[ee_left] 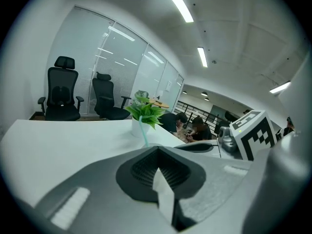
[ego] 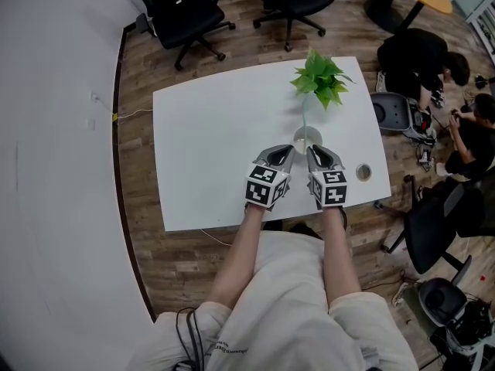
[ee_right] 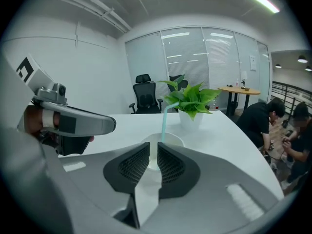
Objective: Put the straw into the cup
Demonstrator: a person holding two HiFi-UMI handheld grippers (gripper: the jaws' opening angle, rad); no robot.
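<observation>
With the straw (ee_right: 163, 123) standing in the cup (ego: 307, 139) near the table's (ego: 209, 145) front edge, the left gripper (ee_left: 157, 150), fingers closed, and the right gripper (ee_right: 150, 152), fingers slightly apart and empty, should back off gently.

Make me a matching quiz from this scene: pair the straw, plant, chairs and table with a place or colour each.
Things:
1. straw
2. plant
3. chairs
4. table

Place or colour:
a. black
b. white
c. green leaves
d. standing in the cup

Pairs: 1-d, 2-c, 3-a, 4-b.
</observation>
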